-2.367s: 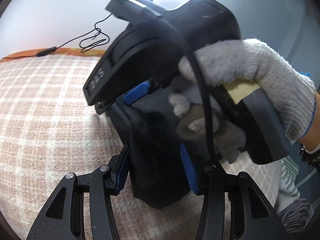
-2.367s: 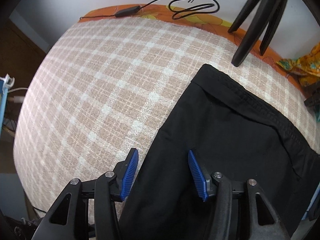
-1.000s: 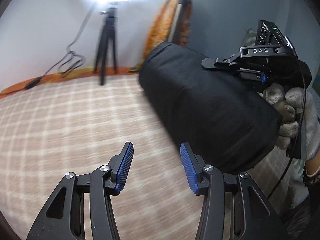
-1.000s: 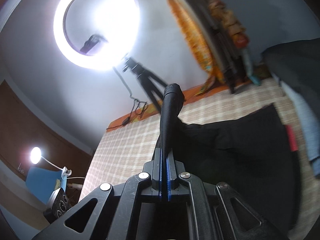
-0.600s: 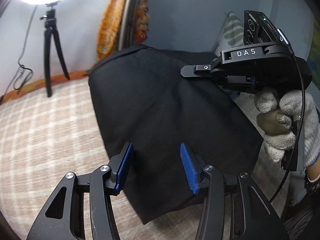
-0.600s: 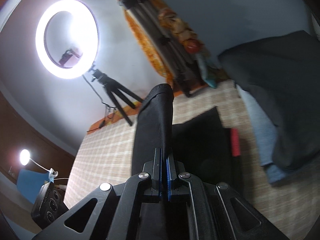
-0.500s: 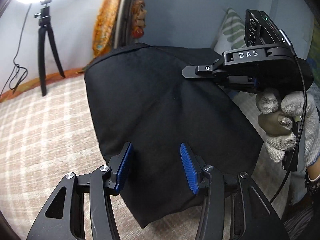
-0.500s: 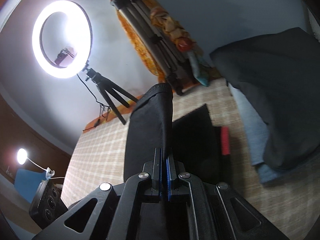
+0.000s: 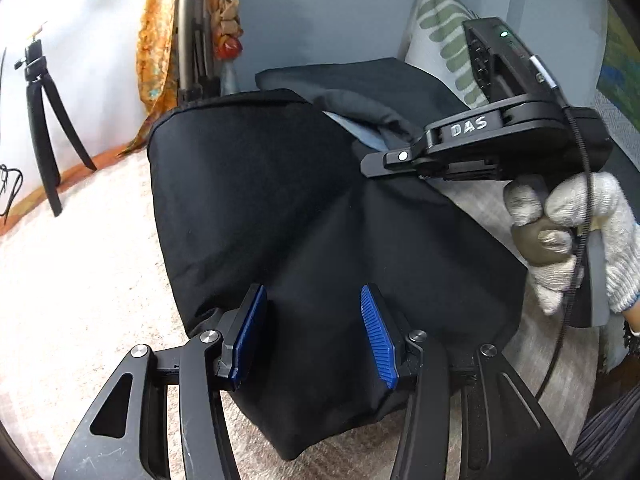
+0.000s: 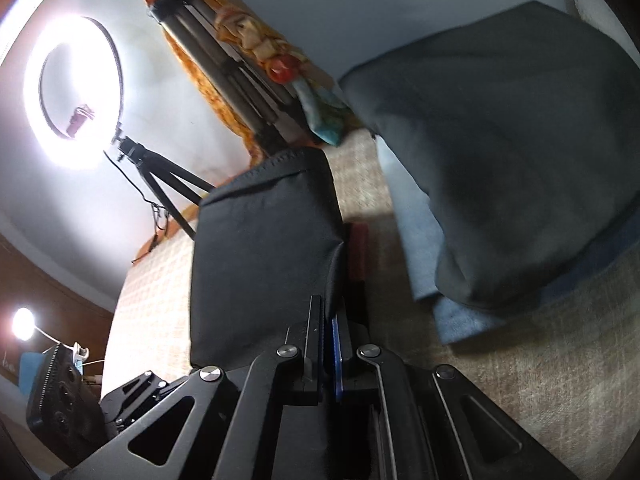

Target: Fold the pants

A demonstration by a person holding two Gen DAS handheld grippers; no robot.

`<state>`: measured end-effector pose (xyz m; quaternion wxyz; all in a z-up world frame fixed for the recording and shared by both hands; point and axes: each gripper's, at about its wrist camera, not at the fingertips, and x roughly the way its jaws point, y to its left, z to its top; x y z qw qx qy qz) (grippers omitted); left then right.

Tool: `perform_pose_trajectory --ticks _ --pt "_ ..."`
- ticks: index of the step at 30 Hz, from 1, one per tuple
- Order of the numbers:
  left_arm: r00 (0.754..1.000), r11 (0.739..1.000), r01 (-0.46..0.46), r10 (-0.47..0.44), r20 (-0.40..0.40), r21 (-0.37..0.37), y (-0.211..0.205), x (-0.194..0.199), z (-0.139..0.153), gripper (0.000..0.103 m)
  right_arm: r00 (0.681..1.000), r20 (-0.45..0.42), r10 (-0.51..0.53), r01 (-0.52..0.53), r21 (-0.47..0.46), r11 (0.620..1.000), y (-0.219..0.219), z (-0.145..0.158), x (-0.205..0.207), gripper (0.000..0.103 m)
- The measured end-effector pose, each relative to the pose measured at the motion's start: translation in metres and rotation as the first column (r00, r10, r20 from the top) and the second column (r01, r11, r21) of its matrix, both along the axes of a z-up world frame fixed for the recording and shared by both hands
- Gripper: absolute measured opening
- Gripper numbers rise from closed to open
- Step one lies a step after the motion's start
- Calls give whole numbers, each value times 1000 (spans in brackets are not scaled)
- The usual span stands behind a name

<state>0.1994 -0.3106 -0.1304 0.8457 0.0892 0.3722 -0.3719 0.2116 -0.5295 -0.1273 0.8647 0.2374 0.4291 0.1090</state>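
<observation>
Checked beige bedding (image 9: 80,272) covers the bed that serves as the work surface, with a grey wall behind, a ring light (image 10: 72,92) on a tripod at the far left and a leaf-patterned pillow (image 9: 444,36) at the far right.

The black pants (image 9: 304,208) are already gathered into a compact, several-layer bundle. They are off the bed, hanging in the air from the right claw (image 10: 328,344), whose jaws are pressed tight together on an upper edge of the cloth; the fabric fans out in creases from that pinch point. A gloved hand (image 9: 576,236) holds the claw's handle at the right. The left claw (image 9: 316,332) sits near, in front of the lower part of the bundle, its blue pads spread apart and gripping nothing; the cloth appears behind the gap rather than caught in it, though contact at the left pad cannot be ruled out.

At the far right of the bed lies a stack of other garments, a dark grey one (image 10: 512,140) on top of a light blue one (image 10: 424,248), apparently finished.

My reading is that the folding itself is mostly done. What seems left is to set the bundle down, probably on or beside that stack, flatten it and release it. The hanging lower layers could slip open on the way.
</observation>
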Motion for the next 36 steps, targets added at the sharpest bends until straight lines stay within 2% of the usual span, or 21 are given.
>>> perform_pose_trajectory --ticks 2,4,7,9,11,14,17,21,24,29,34,36 --pt "1000 1000 8 -8 8 -19 8 0 11 46 1000 -8 -9 9 -3 1000 0 -4 0 1" --pt "999 1000 -4 6 51 -30 20 4 24 46 1000 -8 0 0 2 1000 -1 -4 1 2" --pt "996 999 -47 49 78 -25 34 28 36 46 1000 6 17 -16 -43 999 -1 5 -4 18" --pt "995 997 -74 76 71 -34 40 45 40 46 1000 20 -7 9 -106 994 -3 15 -8 21" --pt "993 997 -81 82 86 -19 39 58 40 46 997 77 10 2 -158 987 2 31 -17 23" --pt "989 997 -78 77 125 10 27 70 38 46 977 177 120 -85 -194 977 20 48 -34 30" --pt "984 994 -100 90 151 54 13 87 30 46 959 210 193 -151 -198 968 38 47 -38 30" --pt "980 986 -147 135 144 76 3 111 21 51 951 187 246 -194 -261 946 55 34 -29 30" --pt "977 979 -183 172 123 87 0 131 13 51 961 160 228 -185 -243 952 48 19 -20 30" --pt "973 974 -201 186 140 103 -7 145 2 52 976 116 183 -158 -194 968 29 -3 -6 24" --pt "975 973 -215 208 80 85 -4 156 -2 56 977 99 191 -166 -223 961 30 -13 -1 24" --pt "973 970 -229 226 51 79 0 157 1 57 978 99 182 -160 -196 967 26 -10 -2 26"
